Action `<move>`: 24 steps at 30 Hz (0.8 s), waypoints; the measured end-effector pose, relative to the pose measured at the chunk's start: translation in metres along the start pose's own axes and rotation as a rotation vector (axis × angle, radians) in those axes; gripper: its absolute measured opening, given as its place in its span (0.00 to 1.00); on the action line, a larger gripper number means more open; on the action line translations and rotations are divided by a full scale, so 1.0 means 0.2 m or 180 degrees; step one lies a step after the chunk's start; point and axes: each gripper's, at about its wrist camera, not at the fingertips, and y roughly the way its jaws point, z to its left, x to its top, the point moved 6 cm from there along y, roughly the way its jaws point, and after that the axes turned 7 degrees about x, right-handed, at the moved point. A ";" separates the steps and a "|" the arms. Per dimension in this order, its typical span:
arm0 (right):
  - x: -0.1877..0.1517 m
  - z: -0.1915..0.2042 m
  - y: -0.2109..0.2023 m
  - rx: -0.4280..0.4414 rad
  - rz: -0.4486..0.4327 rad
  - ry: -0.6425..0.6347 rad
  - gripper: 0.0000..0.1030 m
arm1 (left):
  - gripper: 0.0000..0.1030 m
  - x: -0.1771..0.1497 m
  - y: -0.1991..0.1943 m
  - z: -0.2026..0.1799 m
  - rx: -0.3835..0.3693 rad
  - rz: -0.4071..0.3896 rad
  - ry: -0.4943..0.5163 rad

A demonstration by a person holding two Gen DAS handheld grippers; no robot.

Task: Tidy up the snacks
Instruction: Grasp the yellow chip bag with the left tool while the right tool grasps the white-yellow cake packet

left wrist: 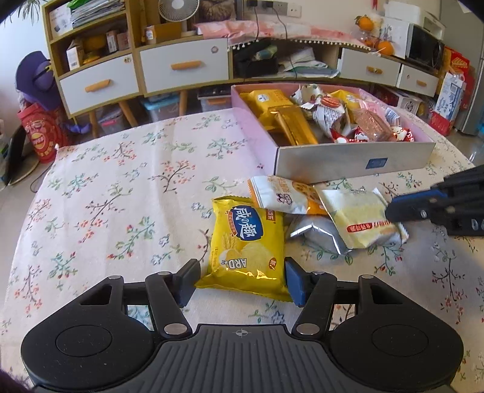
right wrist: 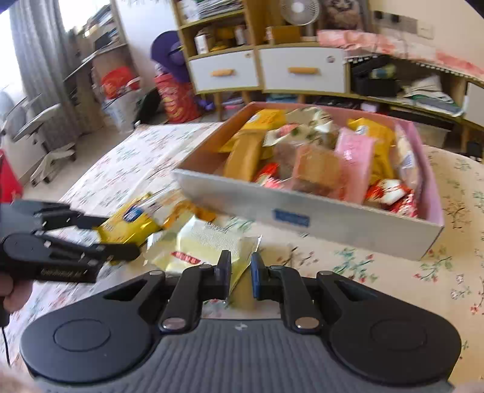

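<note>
**Snack table: both tools at the loose packets**

Surface: the table (left wrist: 106, 193) carries a cream cloth printed with floral sprigs. Behind it stands a low wooden cabinet (left wrist: 184, 65) with white drawers and orange handles; a small fan (left wrist: 178, 10) sits on top.

Container: a pink-walled box (left wrist: 351, 161) with a grey front rests on the table's far right part, filled with mixed wrapped snacks.

Loose items, just in front of the box: a yellow cracker packet (left wrist: 246, 251), an orange-and-white cookie packet (left wrist: 284, 193), a silver packet (left wrist: 317, 234) and a pale yellow packet (left wrist: 360, 217), overlapping in a heap.

Left tool (left wrist: 240, 279): jaws spread wide, one either side of the yellow cracker packet's near end, right pad touching it; no firm squeeze evident.

Right tool (right wrist: 240, 273): jaws narrowly parted astride the pale yellow packet's edge; grip cannot be confirmed. That view is blurred.
</note>
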 end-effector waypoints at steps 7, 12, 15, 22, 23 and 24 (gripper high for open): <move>-0.05 0.18 0.02 0.0312 0.0287 -0.0305 0.13 | 0.57 -0.03 -0.03 0.02 0.0100 0.0090 0.0061; -0.04 0.22 0.03 0.0166 0.0282 -0.0621 0.59 | 0.59 -0.04 -0.05 0.03 0.0081 0.0053 0.0105; -0.04 0.23 0.05 0.0101 0.0267 -0.0749 0.70 | 0.70 -0.05 -0.05 0.02 0.0077 -0.0017 0.0144; -0.05 0.23 0.12 -0.0114 0.0243 -0.1030 0.81 | 0.79 -0.03 -0.01 0.01 0.0132 -0.0108 0.0140; -0.05 0.23 0.13 -0.0145 0.0248 -0.1063 0.81 | 0.79 -0.03 -0.01 0.01 0.0128 -0.0117 0.0108; -0.05 0.23 0.14 -0.0164 0.0247 -0.1071 0.81 | 0.79 -0.03 0.00 0.02 0.0124 -0.0119 0.0068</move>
